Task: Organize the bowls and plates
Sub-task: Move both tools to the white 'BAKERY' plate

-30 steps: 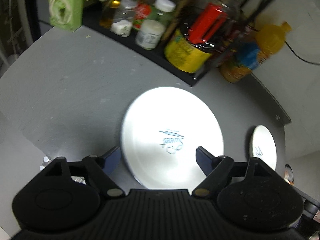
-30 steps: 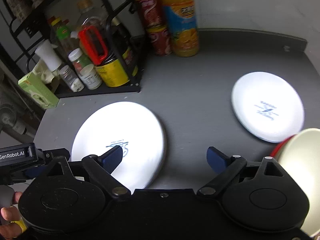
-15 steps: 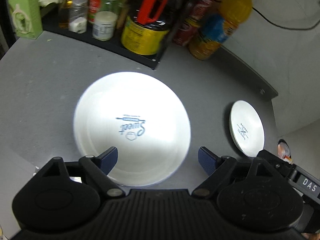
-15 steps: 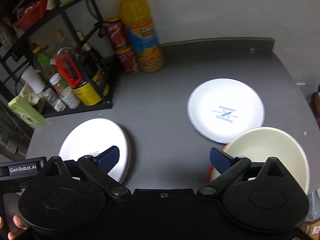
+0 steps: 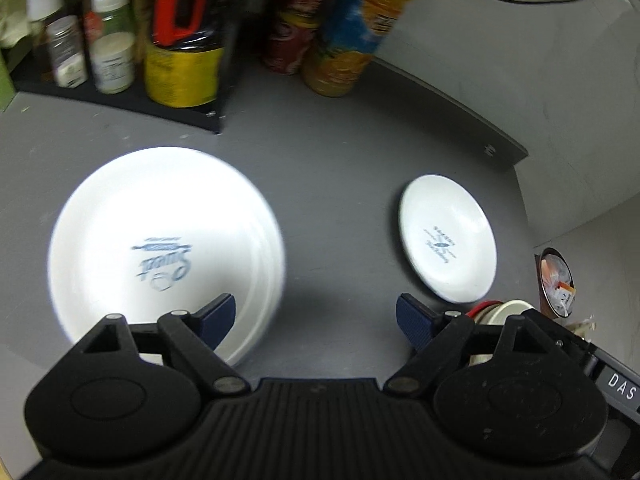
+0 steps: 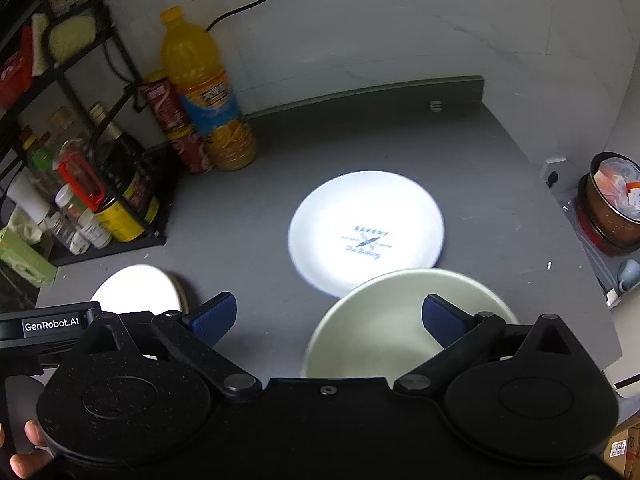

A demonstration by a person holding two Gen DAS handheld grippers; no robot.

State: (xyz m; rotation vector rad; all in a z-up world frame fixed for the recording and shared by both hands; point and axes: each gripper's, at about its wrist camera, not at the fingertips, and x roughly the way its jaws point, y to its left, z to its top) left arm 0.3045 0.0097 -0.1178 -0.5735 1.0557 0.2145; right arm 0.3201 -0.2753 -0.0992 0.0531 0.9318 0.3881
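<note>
Left gripper (image 5: 315, 314) is spread wide, large plate (image 5: 164, 248) beneath its left finger. Right gripper (image 6: 327, 314) (also spread, empty) hangs over the cream bowl (image 6: 384, 328), small plate (image 6: 366, 230) just ahead.

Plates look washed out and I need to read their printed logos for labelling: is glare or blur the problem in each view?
Left wrist view: the large plate is blown out white and motion-smeared, so its logo is barely legible; the small plate is sharper. Right wrist view: the small plate glares with slight blur, its print faint; the bowl is evenly lit.
</note>
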